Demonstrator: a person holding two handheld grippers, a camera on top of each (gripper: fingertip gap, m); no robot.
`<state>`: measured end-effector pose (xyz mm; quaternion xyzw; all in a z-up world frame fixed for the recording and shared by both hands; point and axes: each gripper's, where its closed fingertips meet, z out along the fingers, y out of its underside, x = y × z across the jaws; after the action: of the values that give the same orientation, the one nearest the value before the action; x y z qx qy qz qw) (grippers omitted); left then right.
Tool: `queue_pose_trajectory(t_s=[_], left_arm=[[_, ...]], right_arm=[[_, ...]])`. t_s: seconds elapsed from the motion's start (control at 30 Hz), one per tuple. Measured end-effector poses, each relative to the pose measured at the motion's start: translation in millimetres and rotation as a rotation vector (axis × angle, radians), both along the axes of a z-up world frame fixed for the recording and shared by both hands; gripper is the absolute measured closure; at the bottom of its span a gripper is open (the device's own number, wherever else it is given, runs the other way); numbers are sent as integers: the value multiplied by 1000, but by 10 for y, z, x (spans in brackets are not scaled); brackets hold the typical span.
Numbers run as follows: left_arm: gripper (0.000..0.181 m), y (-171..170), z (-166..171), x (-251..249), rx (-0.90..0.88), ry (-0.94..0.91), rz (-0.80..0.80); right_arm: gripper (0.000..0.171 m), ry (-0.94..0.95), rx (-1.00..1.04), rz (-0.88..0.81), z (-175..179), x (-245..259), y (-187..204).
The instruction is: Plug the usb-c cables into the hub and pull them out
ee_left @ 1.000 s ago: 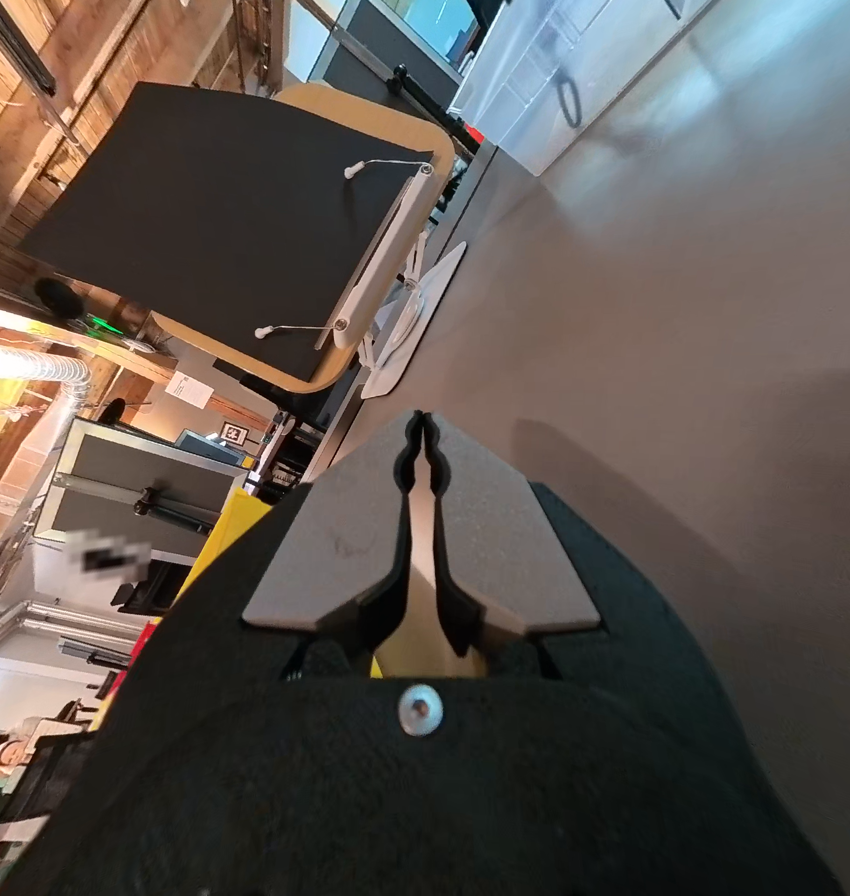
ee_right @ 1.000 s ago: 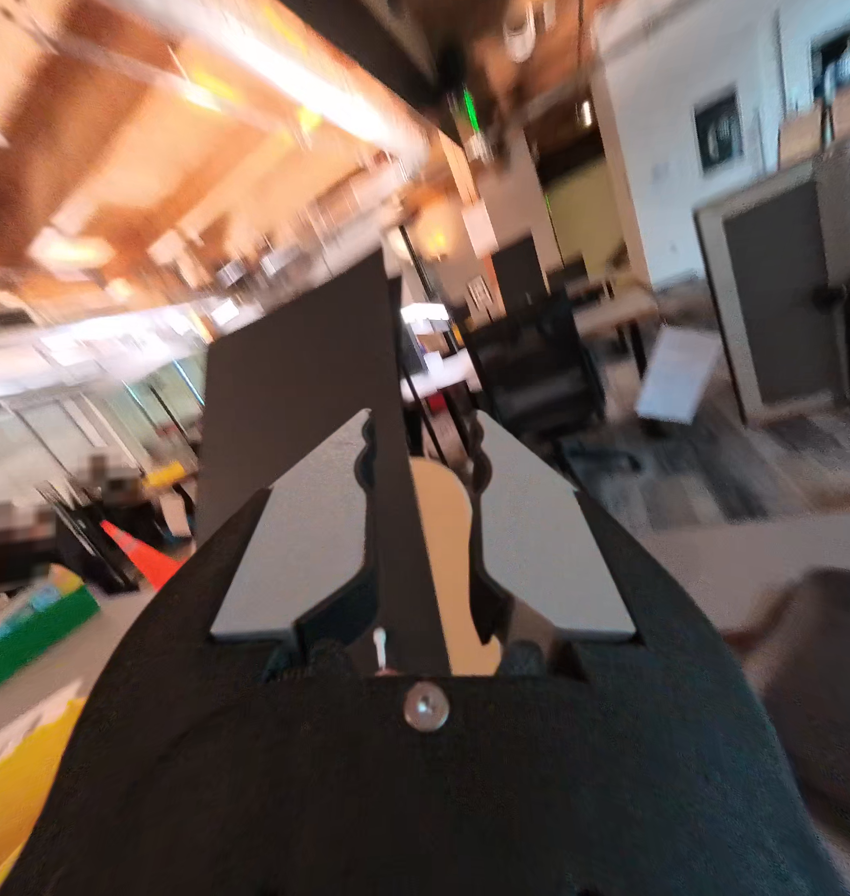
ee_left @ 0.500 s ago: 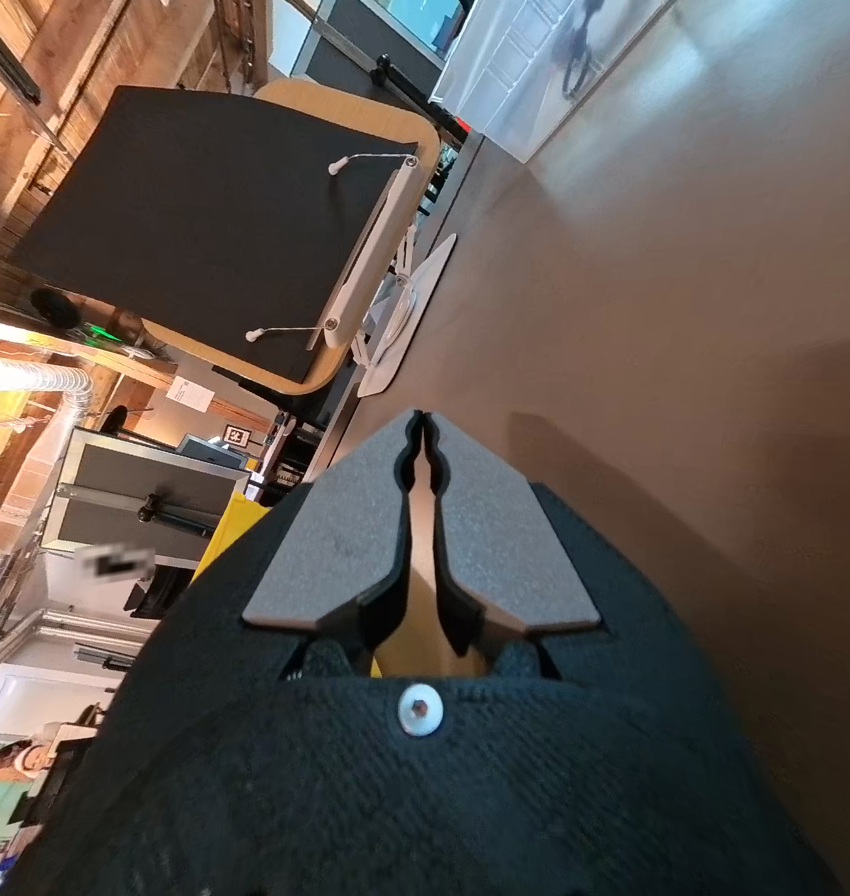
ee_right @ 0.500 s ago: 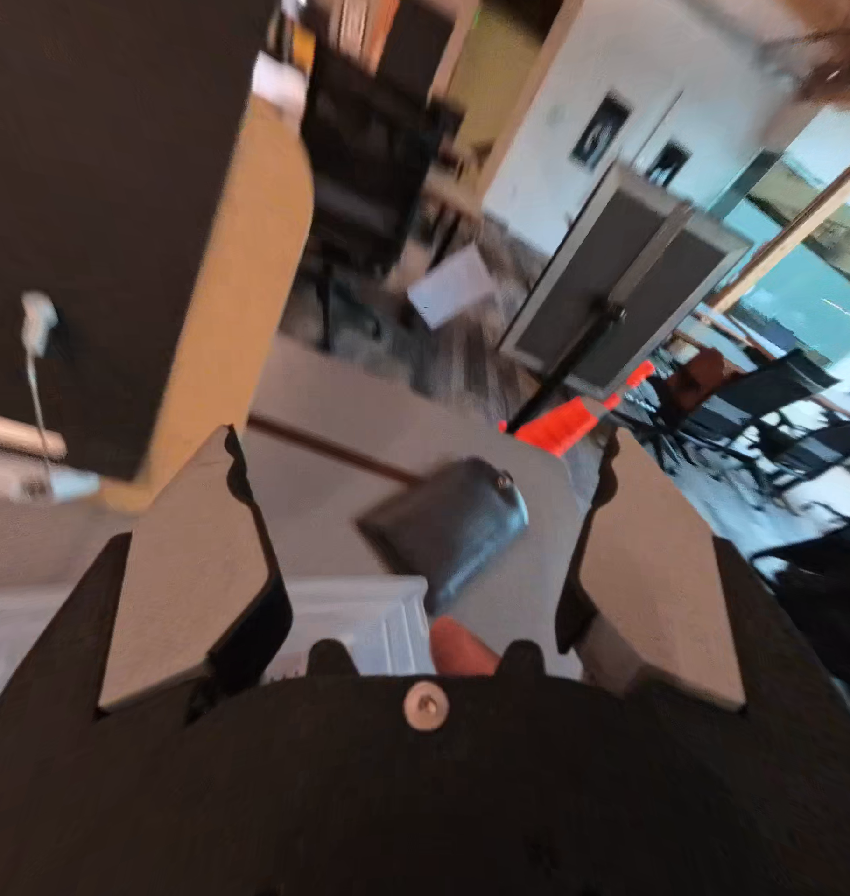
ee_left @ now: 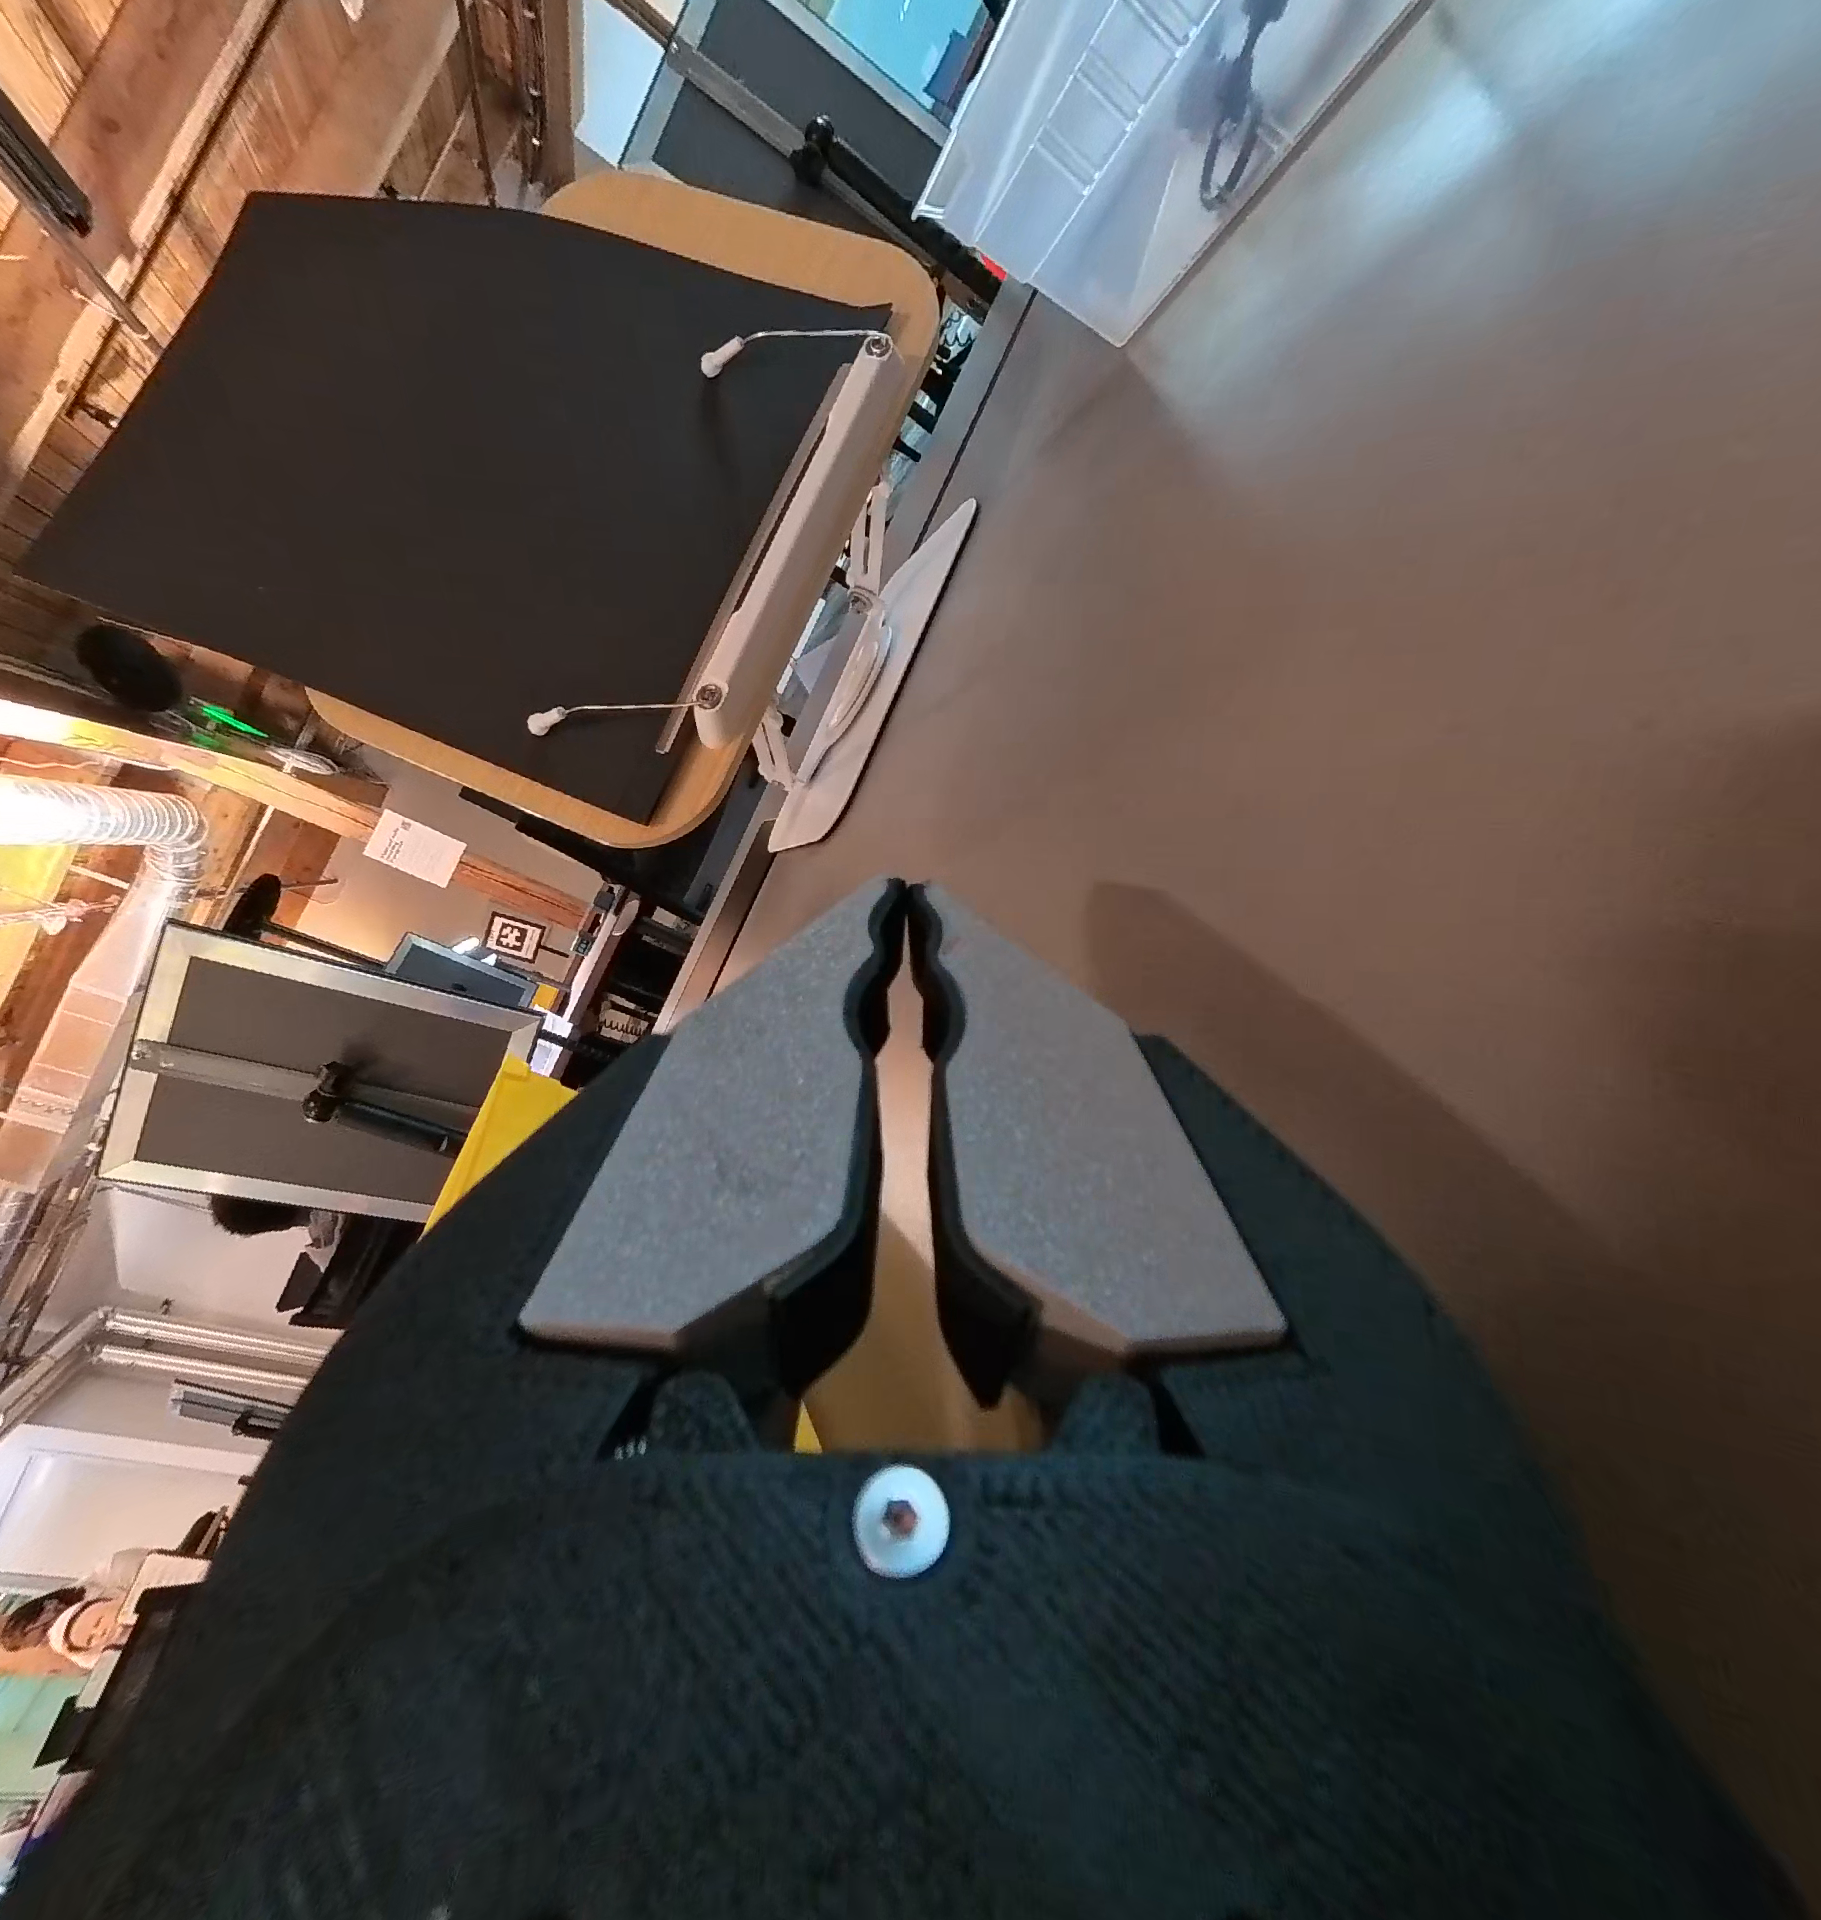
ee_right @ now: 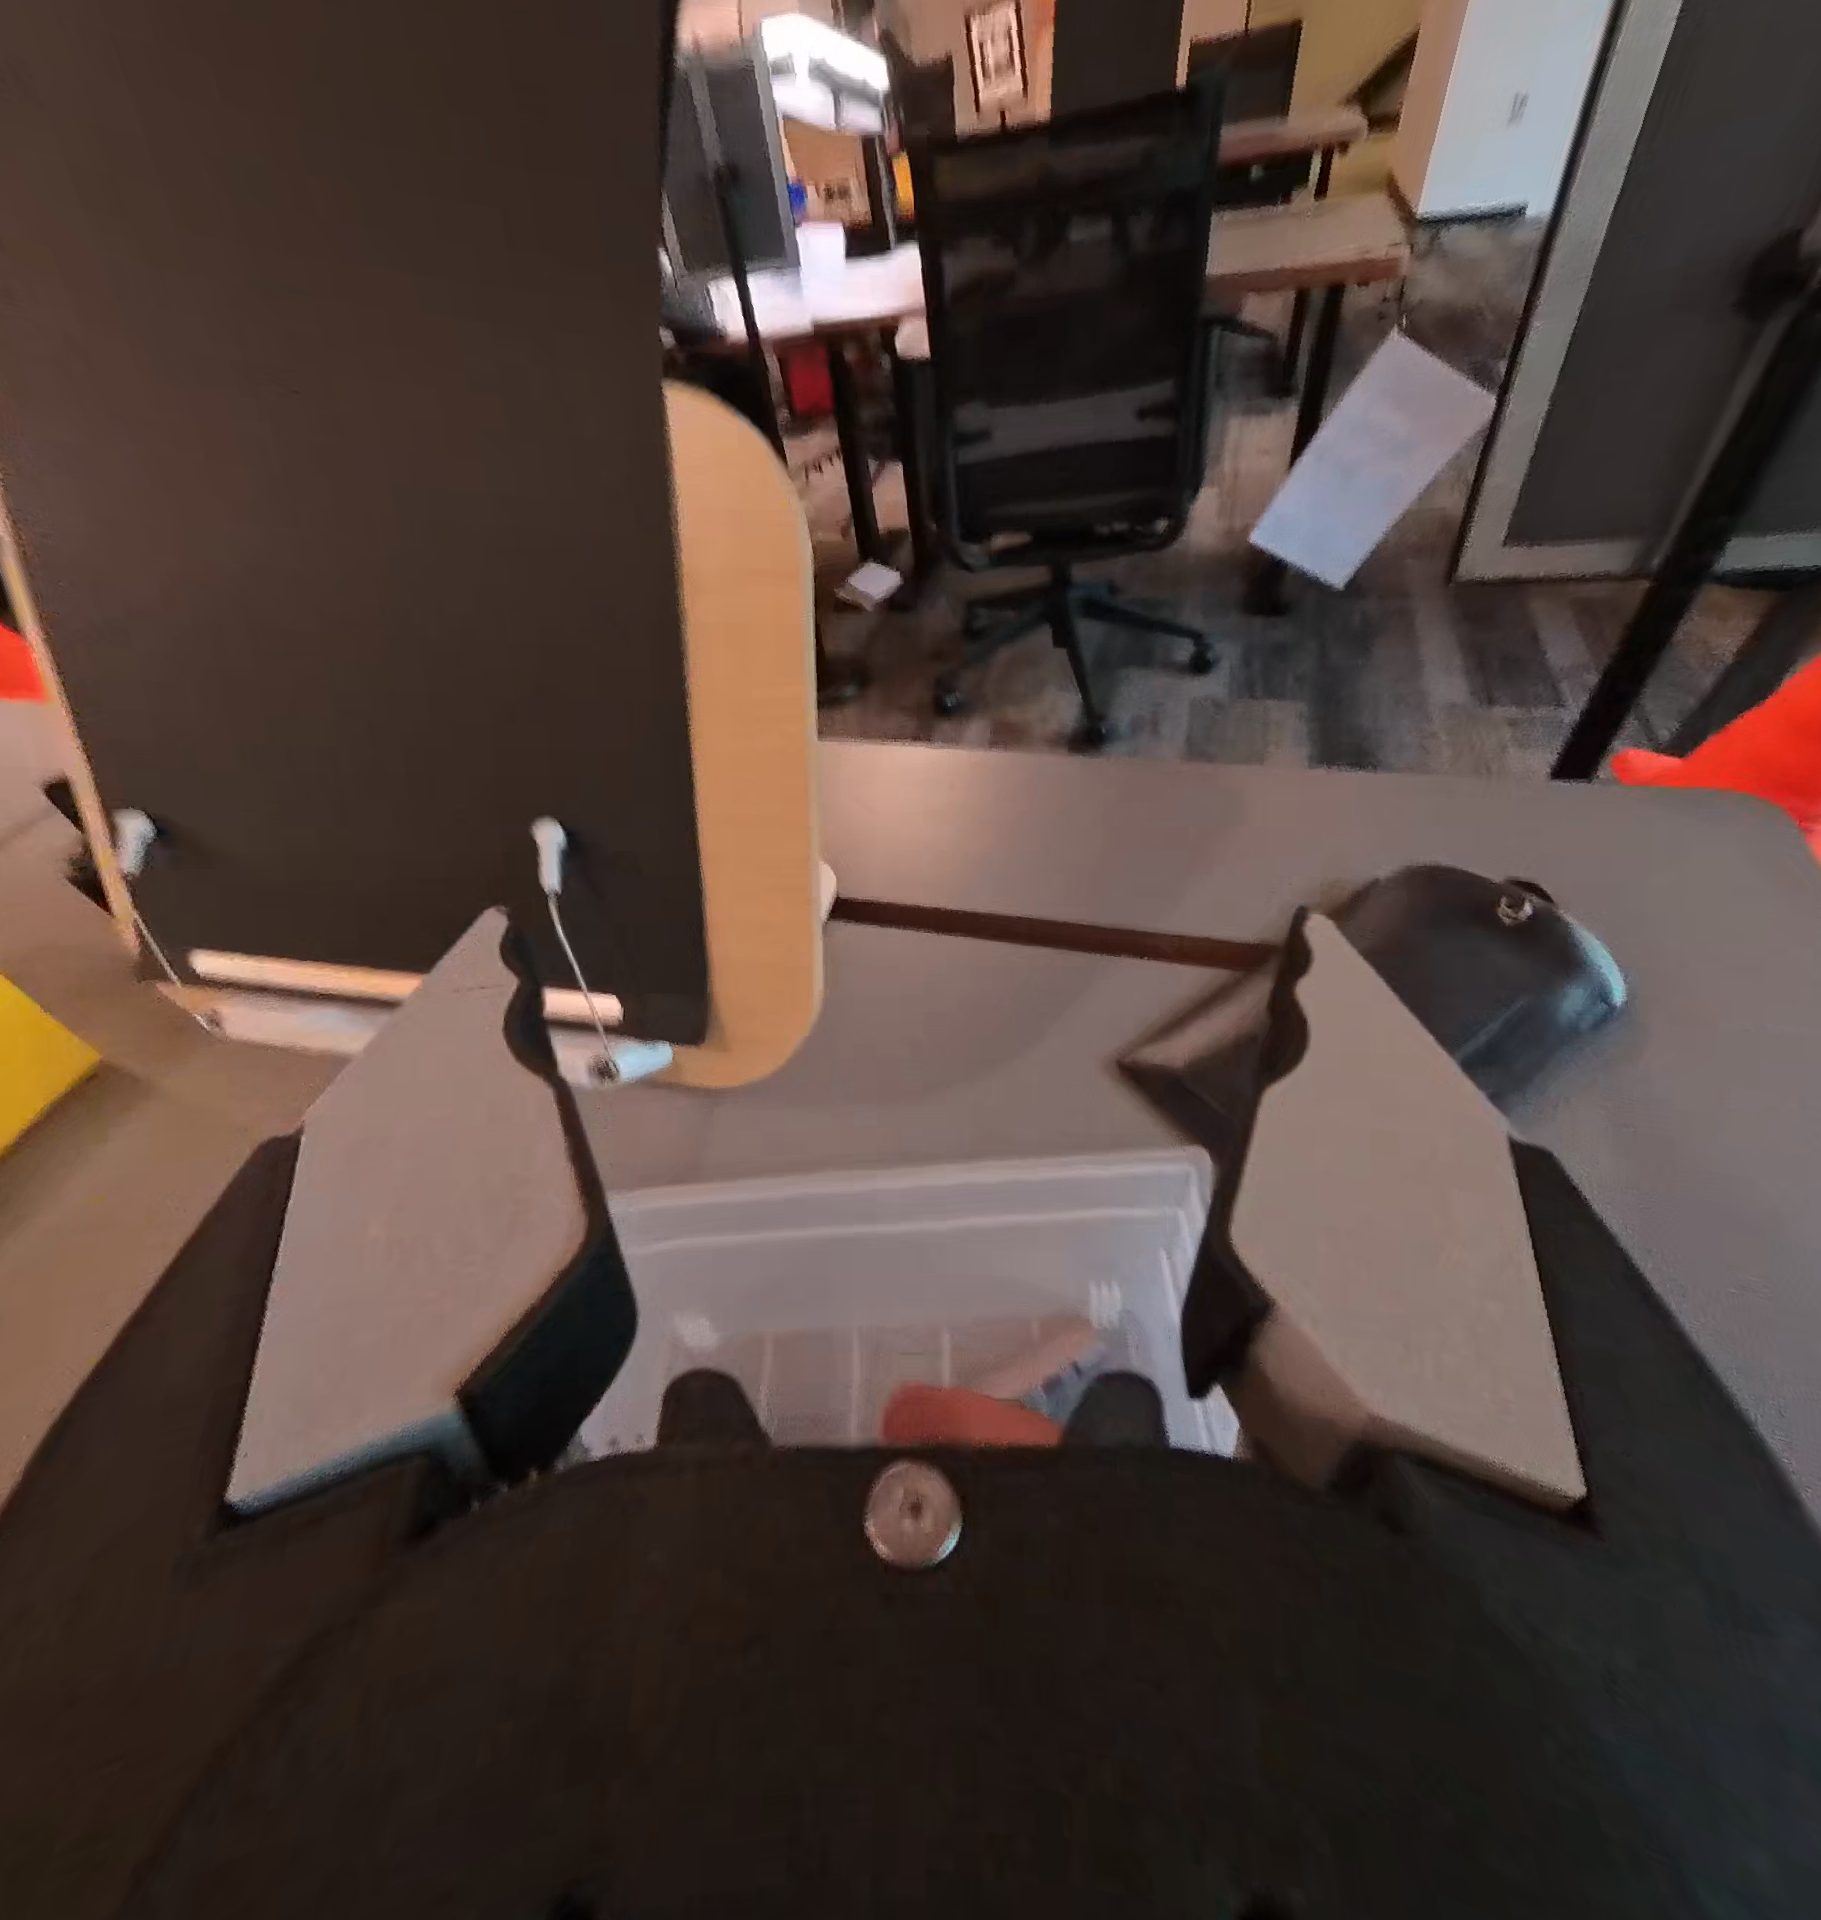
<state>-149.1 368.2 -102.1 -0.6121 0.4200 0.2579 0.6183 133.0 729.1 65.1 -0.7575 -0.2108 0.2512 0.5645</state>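
I see no hub and no usb-c cable that I can tell apart in either view. My left gripper (ee_left: 908, 894) is shut with nothing between its fingers; it hovers over the grey table (ee_left: 1405, 727), with the view rolled on its side. My right gripper (ee_right: 901, 925) is wide open and empty, above a clear plastic bin (ee_right: 885, 1179) on the table (ee_right: 989, 831). The bin holds an orange thing (ee_right: 963, 1415) and other small items I cannot make out. The bin also shows far off in the left wrist view (ee_left: 1093, 177), with a dark loop (ee_left: 1233, 145) in it.
A black board (ee_right: 345, 416) stands on a white stand with wire clips (ee_right: 551, 842) behind the bin; it also shows in the left wrist view (ee_left: 418, 499). A black pouch (ee_right: 1498, 977) lies right of the bin. An office chair (ee_right: 1062, 343) and an orange cone (ee_right: 1789, 748) stand beyond the table.
My right gripper opened from nearly shut to wide open and swung from facing the room down toward the table and the bin. My left gripper stayed shut and barely moved.
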Motion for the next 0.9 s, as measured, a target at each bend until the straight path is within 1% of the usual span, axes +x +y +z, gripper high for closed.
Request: queue_pose_trajectory(t_s=[0.1,0.17,0.3,0.33,0.37,0.4,0.43,0.47,0.5,0.53,0.57,0.6,0.63,0.67,0.7,0.73,0.77,0.83,0.87,0.9], left_arm=[[181,2,2,-1,0,-1,1],[181,3,1,-2,0,0,2],[181,6,0,-3,0,2,5],[181,7,0,-5,0,2,6],[181,8,0,-6,0,2,7],[181,9,-1,-11,0,2,9],[181,10,0,-12,-1,1,10],[181,11,1,-15,-1,0,11],[181,12,2,-16,-3,-2,12],[181,15,0,-17,-5,-4,12],[181,16,-2,-19,-6,-4,12],[181,15,-2,-17,-5,-3,12],[181,12,0,-15,-3,-3,10],[181,8,3,-14,-1,-3,8],[181,8,6,-15,0,-4,9],[181,8,7,-22,-1,-7,13],[181,11,14,-37,-3,-18,22],[181,27,42,-74,-30,-80,48],[181,36,72,-60,-60,-148,50],[181,47,139,17,-92,-254,32]], right_arm=[[37,-135,-32,25,-183,33,-53],[37,-213,-15,23,-219,49,-73],[37,-281,26,60,-126,-37,-148],[38,-333,18,51,-98,-21,-143],[43,-404,23,36,-19,11,-129],[53,-455,55,-5,183,56,-98],[64,-424,119,-67,528,86,-77],[65,-293,212,-88,958,59,-113],[45,-125,311,-48,1353,-10,-206],[43,-52,355,4,1505,-89,-258],[41,-170,291,29,1279,-170,-199],[65,-391,188,30,904,-200,-139],[59,-532,162,7,706,-219,-125],[52,-516,216,-7,719,-304,-159],[33,-404,288,5,827,-420,-229],[31,-302,311,33,879,-509,-300],[31,-248,285,52,830,-557,-336],[31,-243,235,47,626,-586,-335],[31,-267,227,47,525,-596,-340],[29,-300,221,53,433,-608,-352]])
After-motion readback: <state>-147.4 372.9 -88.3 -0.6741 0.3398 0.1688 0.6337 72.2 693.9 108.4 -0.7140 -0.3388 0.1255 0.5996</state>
